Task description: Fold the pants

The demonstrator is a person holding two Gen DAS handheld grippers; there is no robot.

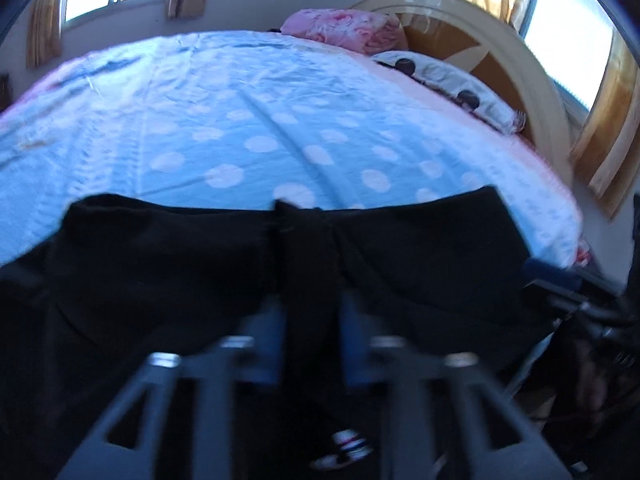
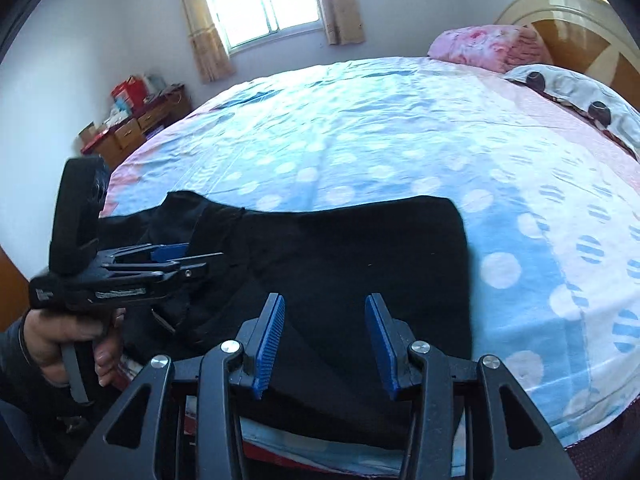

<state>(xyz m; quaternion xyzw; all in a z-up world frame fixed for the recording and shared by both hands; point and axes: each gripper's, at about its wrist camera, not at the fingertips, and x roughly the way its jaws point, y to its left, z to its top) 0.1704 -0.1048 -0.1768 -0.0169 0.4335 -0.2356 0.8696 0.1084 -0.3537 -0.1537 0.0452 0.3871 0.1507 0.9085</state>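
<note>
Black pants point(image 2: 352, 264) lie flat near the front edge of the bed, folded into a rough rectangle. In the left wrist view the pants point(image 1: 400, 264) fill the blurred lower half, and a ridge of black cloth runs up between the blue pads of my left gripper point(image 1: 314, 312), which is shut on it. From the right wrist view the left gripper point(image 2: 196, 260) is at the pants' left end, held by a hand point(image 2: 60, 340), its fingers nearly together on a raised cloth edge. My right gripper point(image 2: 324, 344) hovers open above the pants' near side, with nothing pinched.
The bed sheet point(image 2: 360, 140) is blue with white dots. A pink floral bundle point(image 2: 484, 46) and a white pillow point(image 2: 580, 92) lie by the wooden headboard point(image 2: 580, 24). A cluttered dresser point(image 2: 136, 120) stands at far left. The bed's front edge point(image 2: 320, 456) is right below my grippers.
</note>
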